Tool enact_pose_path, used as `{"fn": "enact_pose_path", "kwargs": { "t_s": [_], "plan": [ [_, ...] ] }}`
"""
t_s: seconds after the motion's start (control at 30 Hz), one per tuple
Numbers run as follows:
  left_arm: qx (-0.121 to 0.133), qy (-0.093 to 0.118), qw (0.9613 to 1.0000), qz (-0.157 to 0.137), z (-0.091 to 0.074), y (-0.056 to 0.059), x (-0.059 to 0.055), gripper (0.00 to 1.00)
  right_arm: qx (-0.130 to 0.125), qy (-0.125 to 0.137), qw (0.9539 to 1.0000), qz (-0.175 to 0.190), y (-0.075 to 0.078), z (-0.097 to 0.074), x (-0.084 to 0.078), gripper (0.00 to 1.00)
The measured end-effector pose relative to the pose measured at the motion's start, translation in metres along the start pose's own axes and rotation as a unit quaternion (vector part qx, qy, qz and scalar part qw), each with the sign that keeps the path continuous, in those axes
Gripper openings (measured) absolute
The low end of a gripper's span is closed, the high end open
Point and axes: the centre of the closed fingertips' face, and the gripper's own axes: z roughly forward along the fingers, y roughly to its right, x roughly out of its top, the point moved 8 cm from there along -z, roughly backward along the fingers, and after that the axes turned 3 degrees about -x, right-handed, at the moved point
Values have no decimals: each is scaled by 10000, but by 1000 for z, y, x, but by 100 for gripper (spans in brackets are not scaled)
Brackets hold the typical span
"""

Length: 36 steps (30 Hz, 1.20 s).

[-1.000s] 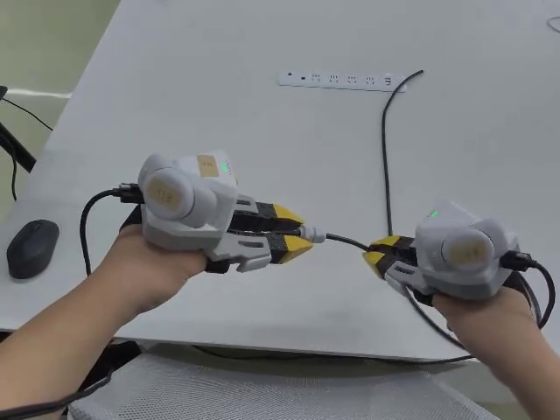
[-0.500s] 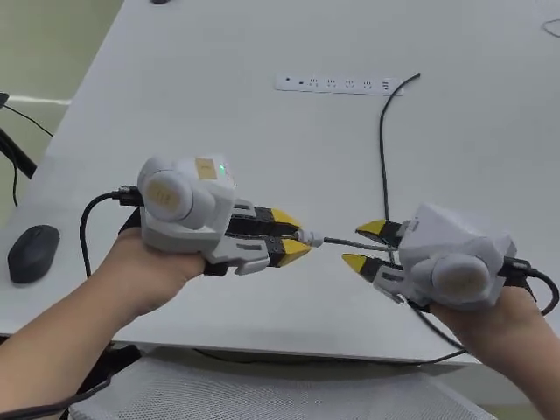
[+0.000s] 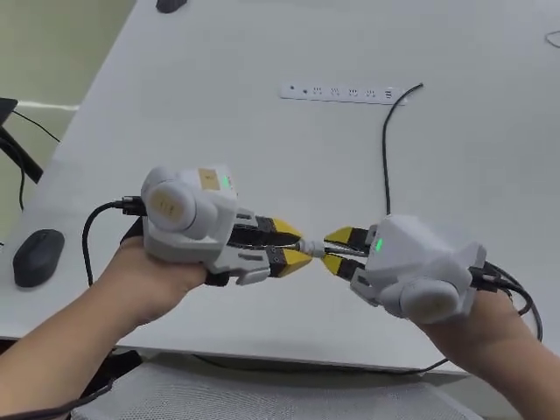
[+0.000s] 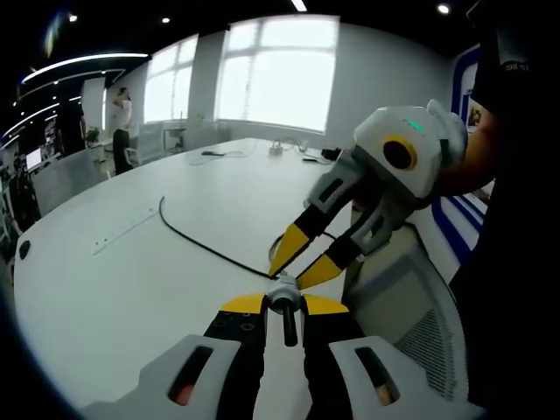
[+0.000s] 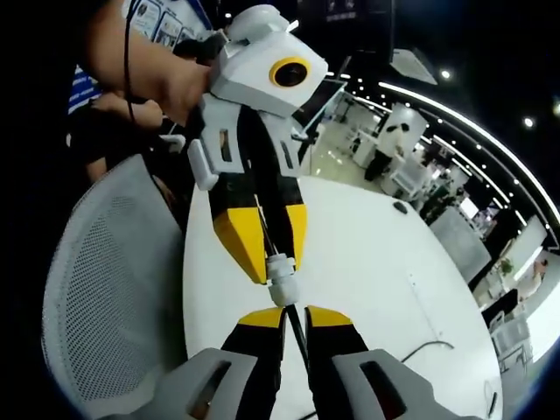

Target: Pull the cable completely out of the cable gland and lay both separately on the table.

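The left gripper [image 3: 298, 246] is clamped on the cable gland [image 3: 308, 249], which is held in the air above the near edge of the table [image 3: 262, 149]. The black cable [image 5: 297, 332] is not yet pulled out. It is threaded through the gland and runs back between the left jaws and forward between the right ones. The right gripper [image 3: 338, 248] is held tip to tip with the left, its jaws slightly parted around the cable just beside the gland. Pad contact cannot be told. A power strip [image 3: 346, 92] is laid far across the table, and a mouse [image 3: 37, 256] near its left edge.
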Motion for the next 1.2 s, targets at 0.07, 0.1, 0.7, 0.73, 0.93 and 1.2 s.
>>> {"fn": "enact_pose_path", "kwargs": {
  "t_s": [0.07, 0.1, 0.7, 0.73, 0.93, 1.2],
  "plan": [
    [-5, -22, 10000, 5, 0, 1, -1, 15, 47, 0, 10000, 63, -2, 1, 0, 1],
    [-2, -31, 10000, 9, -1, 1, -1, 15, 55, -2, 10000, 44, -3, 2, -1, 1],
    [19, 107, 9999, -12, 1, 11, 1, 15, -13, -231, 9950, 973, -3, -6, -24, 0],
    [19, 109, 9999, -20, 1, 11, 2, 15, 6, -258, 9937, 1095, -3, -6, -26, 0],
    [56, 100, 9999, -52, -2, 13, 0, 15, 52, -358, 9878, 1517, -6, -6, -38, 0],
    [140, 90, 9998, -86, -5, 16, -3, 15, 118, -522, 9806, 1887, -8, -2, -55, 0]
  ]
}}
